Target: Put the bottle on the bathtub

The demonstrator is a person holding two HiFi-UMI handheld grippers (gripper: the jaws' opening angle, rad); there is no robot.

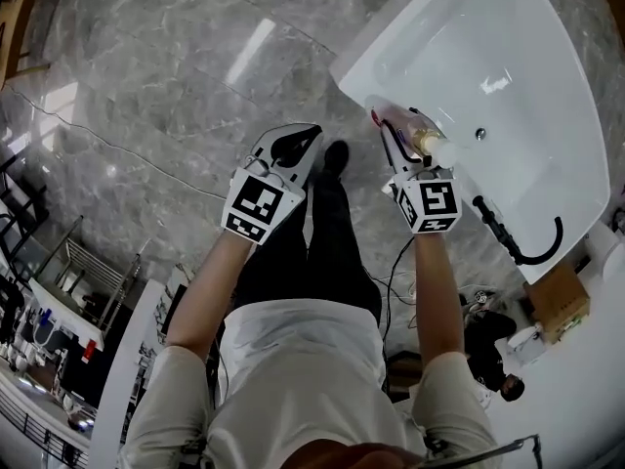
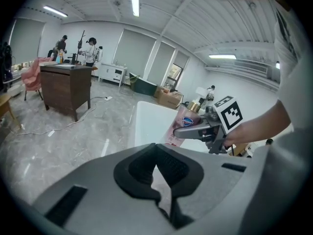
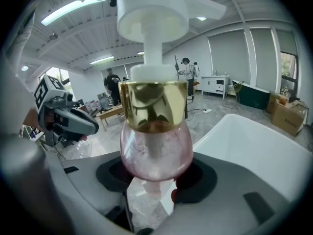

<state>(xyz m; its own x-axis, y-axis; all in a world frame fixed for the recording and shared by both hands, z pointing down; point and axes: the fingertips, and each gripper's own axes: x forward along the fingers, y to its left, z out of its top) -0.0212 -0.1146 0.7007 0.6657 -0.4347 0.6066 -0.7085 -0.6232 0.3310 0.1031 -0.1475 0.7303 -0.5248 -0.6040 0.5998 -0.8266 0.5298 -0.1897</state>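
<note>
Bottle (image 3: 155, 146) held at tub (image 1: 508, 37) rim, clamped in right gripper (image 3: 154, 182) jaws; left gripper (image 2: 159, 187) jaws closed, empty; next: lower upright, release.

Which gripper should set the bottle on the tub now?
Right. The right gripper is shut on the bottle, at the bathtub edge. The left gripper is empty, jaws together, over the floor.

Both bare forearms are being stretched up toward the frame's centre. The left gripper (image 1: 293, 151) is being held left of centre, jaws being pressed together, empty. The right gripper (image 1: 408, 149), right of centre, is being clamped on the bottle (image 3: 155, 148).
</note>
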